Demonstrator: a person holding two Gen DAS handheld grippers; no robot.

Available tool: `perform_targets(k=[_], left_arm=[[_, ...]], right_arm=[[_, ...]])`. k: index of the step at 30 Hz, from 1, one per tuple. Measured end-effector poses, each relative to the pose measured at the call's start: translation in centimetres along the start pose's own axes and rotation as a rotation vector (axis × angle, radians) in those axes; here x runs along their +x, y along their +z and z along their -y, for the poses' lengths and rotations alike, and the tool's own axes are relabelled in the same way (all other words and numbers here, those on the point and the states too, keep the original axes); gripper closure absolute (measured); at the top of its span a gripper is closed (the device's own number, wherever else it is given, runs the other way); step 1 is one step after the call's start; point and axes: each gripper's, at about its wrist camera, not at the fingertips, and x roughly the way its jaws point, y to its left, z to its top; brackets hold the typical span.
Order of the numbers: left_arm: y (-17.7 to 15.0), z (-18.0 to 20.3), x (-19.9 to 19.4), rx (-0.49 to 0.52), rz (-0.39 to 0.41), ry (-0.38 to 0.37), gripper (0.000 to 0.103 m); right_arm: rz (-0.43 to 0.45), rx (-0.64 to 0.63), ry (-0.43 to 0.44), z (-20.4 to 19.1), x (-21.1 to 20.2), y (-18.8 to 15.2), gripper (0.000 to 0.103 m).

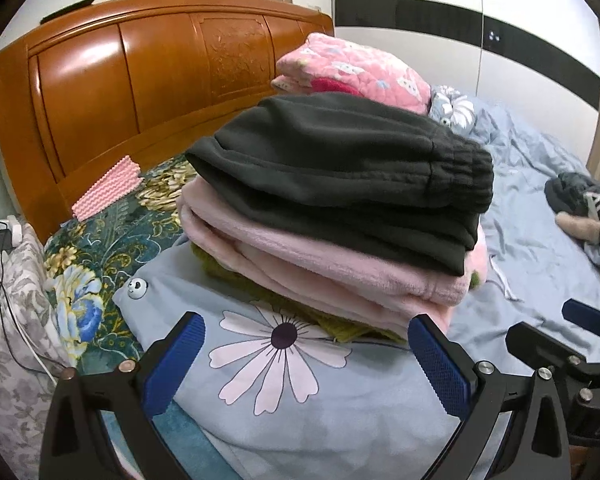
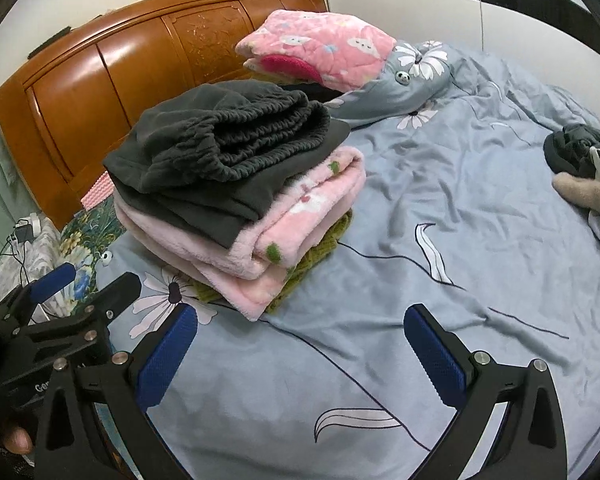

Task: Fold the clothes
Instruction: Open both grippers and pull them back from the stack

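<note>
A folded dark garment [image 2: 220, 148] is stacked on pink fleece [image 2: 260, 248] on the bed [image 2: 440, 200]. Both the left tongs [image 1: 306, 354] and the right tongs [image 2: 300, 348] are held wide apart, with nothing gripped.

Beside the clothes pile [image 2: 236, 192], the left gripper [image 2: 88, 280] bears white lettering cut off at "Ger". The right gripper [image 1: 592, 320] carries faint embossed letters, too dim to read.

You see the folded stack on the blue floral bedsheet [image 2: 440, 184]: dark grey trousers [image 2: 220, 136] on top, a pink fleece garment [image 2: 300, 216] beneath, an olive knit [image 2: 320, 244] lowest. Unfolded dark clothes [image 2: 580, 152] lie well apart at the right edge.
</note>
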Motion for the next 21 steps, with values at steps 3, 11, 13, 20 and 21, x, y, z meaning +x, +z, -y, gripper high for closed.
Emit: perform_targets(k=[3, 11, 13, 20, 21], left_arm=[[0.2, -0.2, 0.0, -0.007, 0.005, -0.004, 0.0], [0.7, -0.8, 0.6, -0.002, -0.007, -0.009, 0.0], [0.9, -0.9, 0.8, 0.001, -0.007, -0.005, 0.0], [2.1, -1.9, 1.6, -0.011, -0.002, 0.0, 0.0], [2.2, -2.1, 1.7, -0.015, 0.001, 0.003, 0.0]], right_arm=[[0.003, -0.013, 0.003, -0.3, -0.1, 0.2, 0.0], [0.007, -0.032, 0.016, -1.4, 0.2, 1.1, 0.0], [0.005, -0.037, 0.019, -1.7, 0.4, 1.4, 0.0], [0.002, -0.041, 0.032, -2.7, 1.2, 2.5, 0.0], [0.002, -0.043, 0.035, -2.9, 1.3, 2.7, 0.0]])
